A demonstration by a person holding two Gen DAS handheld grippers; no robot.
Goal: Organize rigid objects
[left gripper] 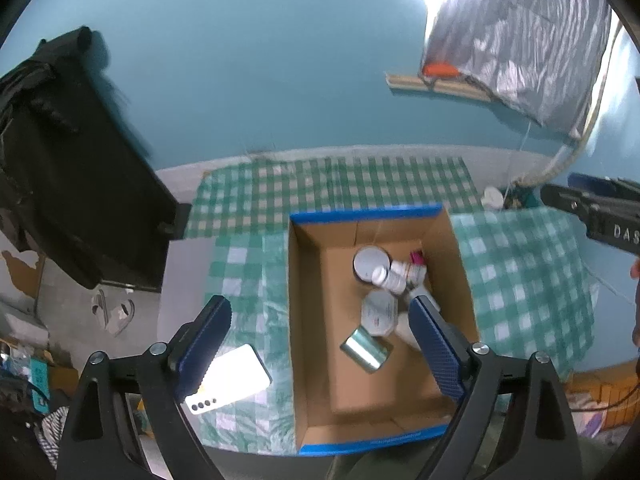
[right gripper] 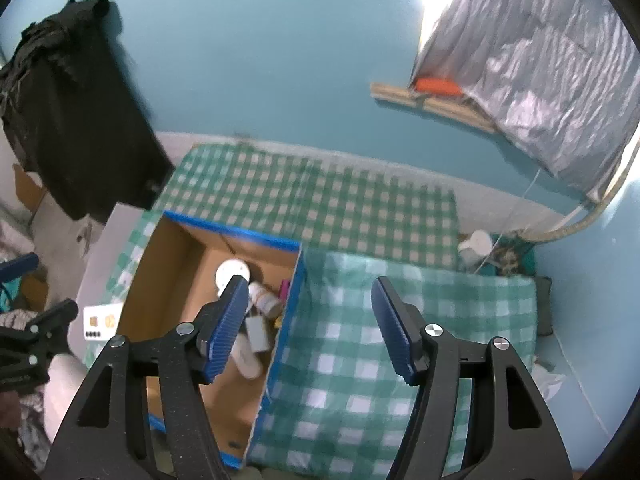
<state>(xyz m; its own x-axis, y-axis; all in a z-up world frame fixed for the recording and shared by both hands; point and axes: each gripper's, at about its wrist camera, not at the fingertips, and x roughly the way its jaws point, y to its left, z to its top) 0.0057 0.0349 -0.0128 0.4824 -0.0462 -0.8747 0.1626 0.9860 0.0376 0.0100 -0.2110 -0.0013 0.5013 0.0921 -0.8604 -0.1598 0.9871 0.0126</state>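
A cardboard box with a blue rim (left gripper: 312, 320) sits on a green checked cloth. In it lie a silver can (left gripper: 366, 348) on its side, a round white-lidded tin (left gripper: 371, 264), a white pill bottle (left gripper: 390, 278), an octagonal white lid (left gripper: 380, 312) and a small pink item (left gripper: 416, 257). A white phone (left gripper: 234, 374) lies on the cloth left of the box. My left gripper (left gripper: 320, 304) hangs open above the box's left side, holding nothing. My right gripper (right gripper: 311, 285) is open and empty above the box's right wall (right gripper: 294, 280). The tin (right gripper: 232, 272), bottle (right gripper: 264, 300) and phone (right gripper: 102, 322) show below it.
A black cloth-covered object (left gripper: 72, 160) stands at the left. A white cup (left gripper: 493, 198) sits past the cloth at the back right. A wooden shelf (left gripper: 436, 84) and a silver curtain (left gripper: 532, 40) hang on the teal wall. Sandals (left gripper: 114, 312) lie on the floor.
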